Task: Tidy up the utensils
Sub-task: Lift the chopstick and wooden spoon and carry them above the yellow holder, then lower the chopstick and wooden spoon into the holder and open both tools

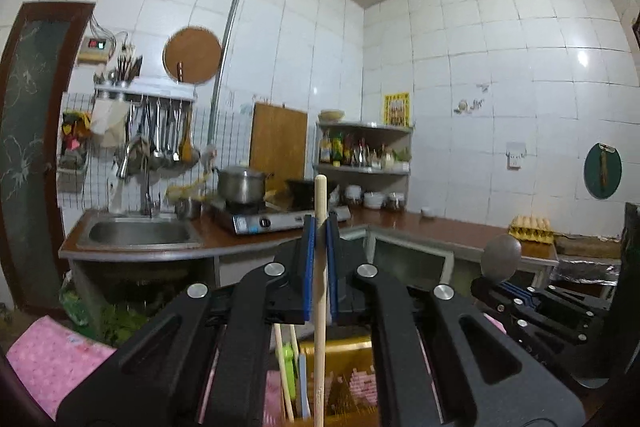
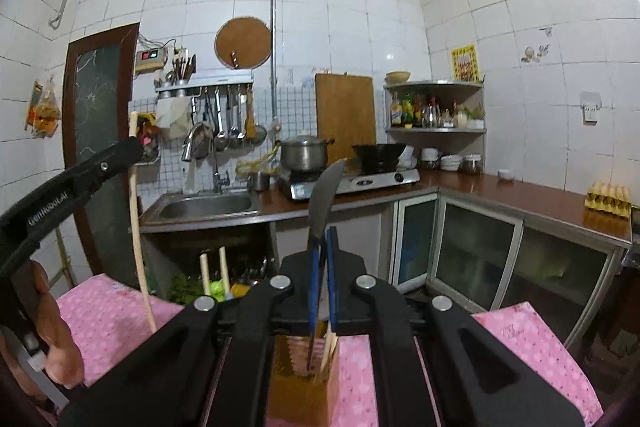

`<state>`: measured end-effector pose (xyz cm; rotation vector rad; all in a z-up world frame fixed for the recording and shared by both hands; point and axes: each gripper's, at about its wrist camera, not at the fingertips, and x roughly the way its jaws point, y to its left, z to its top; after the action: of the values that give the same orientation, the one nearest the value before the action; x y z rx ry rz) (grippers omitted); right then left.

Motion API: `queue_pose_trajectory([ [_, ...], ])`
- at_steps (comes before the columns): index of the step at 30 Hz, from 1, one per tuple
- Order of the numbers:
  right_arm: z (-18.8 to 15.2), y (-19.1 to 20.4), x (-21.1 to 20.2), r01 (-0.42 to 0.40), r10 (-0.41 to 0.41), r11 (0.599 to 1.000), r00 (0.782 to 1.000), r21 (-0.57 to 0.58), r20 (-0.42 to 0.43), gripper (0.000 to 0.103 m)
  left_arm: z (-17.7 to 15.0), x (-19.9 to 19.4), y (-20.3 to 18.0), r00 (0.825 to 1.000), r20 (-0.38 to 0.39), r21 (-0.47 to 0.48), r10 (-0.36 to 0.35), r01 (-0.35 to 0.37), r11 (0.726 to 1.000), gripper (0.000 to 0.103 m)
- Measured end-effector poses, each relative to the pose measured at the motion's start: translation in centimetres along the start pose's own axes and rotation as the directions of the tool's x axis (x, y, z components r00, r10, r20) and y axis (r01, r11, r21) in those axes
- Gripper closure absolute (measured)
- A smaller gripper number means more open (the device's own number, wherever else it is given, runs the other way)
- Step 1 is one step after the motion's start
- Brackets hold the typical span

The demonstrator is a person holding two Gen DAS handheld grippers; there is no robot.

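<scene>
The utensil box (image 2: 304, 371) stands on the tablecloth (image 2: 116, 311), counter (image 2: 520, 195) behind.

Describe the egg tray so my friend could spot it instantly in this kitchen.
Follow the brown countertop from the stove around the corner and along the right-hand wall. Near its far end sits the egg tray: a yellow carton filled with pale eggs, and the only yellow thing standing on that stretch.
</scene>
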<state>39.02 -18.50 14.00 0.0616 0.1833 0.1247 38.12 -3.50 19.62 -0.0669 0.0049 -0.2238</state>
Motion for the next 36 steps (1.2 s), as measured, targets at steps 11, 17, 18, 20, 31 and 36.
queue_pose_trajectory([
  [11, -2.3, -0.9, 4.2, 0.0, 0.0, 1.0, 0.999, -0.015, -0.045, 0.099, -1.6, 6.0, 0.4, 0.999, 0.052, -0.02, 0.014, -0.013, 1.0, 0.099],
  [17, -3.6, -0.9, 5.6, -0.011, 0.009, 1.0, 0.996, -0.022, -0.094, 0.099, -4.8, 8.3, 1.0, 0.999, -0.004, -0.009, 0.033, -0.033, 0.999, 0.099],
  [18, -3.8, -0.9, 5.8, -0.015, 0.013, 1.0, 0.995, -0.021, -0.101, 0.099, -5.2, 8.6, 1.1, 0.999, -0.013, -0.011, 0.034, -0.034, 0.999, 0.099],
  [20, -4.4, -0.7, 6.2, -0.018, 0.014, 0.999, 0.993, -0.028, -0.12, 0.099, -6.0, 9.2, 1.5, 0.999, -0.031, -0.017, 0.036, -0.036, 0.999, 0.099],
  [31, -7.6, -0.8, 7.2, -0.043, 0.036, 0.999, 0.977, -0.026, -0.212, 0.099, -9.4, 7.7, 3.0, 0.991, -0.133, 0.01, 0.025, -0.023, 1.0, 0.099],
  [36, -9.0, -1.2, 7.4, -0.067, 0.071, 0.997, 0.964, 0.027, -0.255, 0.099, -10.1, 6.5, 3.4, 0.985, -0.17, 0.014, 0.018, -0.016, 1.0, 0.099],
])
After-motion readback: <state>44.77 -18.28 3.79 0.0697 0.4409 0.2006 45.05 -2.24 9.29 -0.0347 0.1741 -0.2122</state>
